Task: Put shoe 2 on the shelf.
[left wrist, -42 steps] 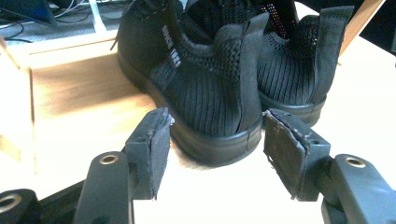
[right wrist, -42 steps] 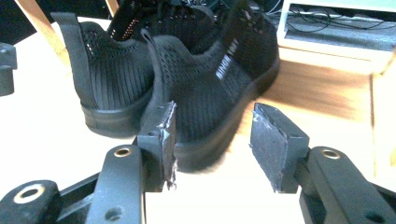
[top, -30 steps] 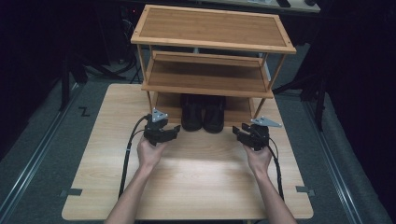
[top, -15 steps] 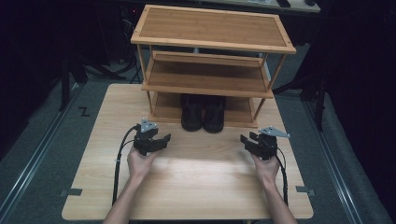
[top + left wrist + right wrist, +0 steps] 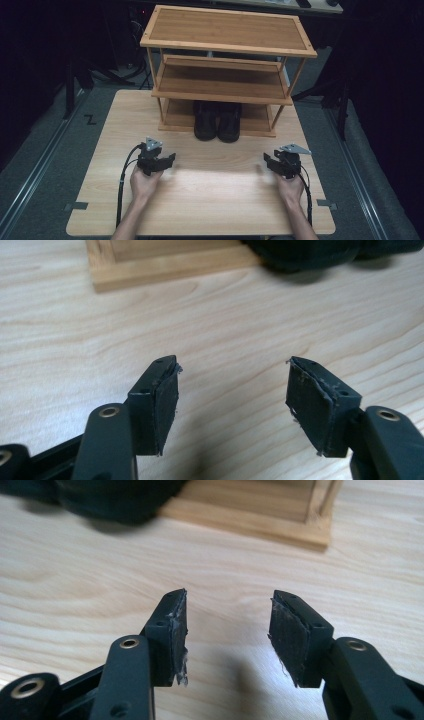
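Note:
A pair of black shoes (image 5: 217, 121) stands side by side on the bottom shelf of a wooden three-tier rack (image 5: 225, 70), toes out over the table. My left gripper (image 5: 167, 161) hovers low over the table's left part, open and empty; its pads (image 5: 162, 400) frame bare wood. My right gripper (image 5: 267, 162) is out to the right, also open with nothing between its pads (image 5: 295, 640). The shoes' toes (image 5: 320, 250) edge the top of the left gripper view and the shoes (image 5: 115, 500) show at the top left of the right gripper view.
The light wooden table (image 5: 210, 205) has bare room between both hands and in front of the rack. The rack's base frame (image 5: 280, 510) lies ahead of the right gripper. Black cables (image 5: 122, 185) trail back from each gripper. Dark floor surrounds the table.
Both grippers have drawn back from the shoes toward the person and spread apart, the left going left, the right going right. Both stay open and empty.

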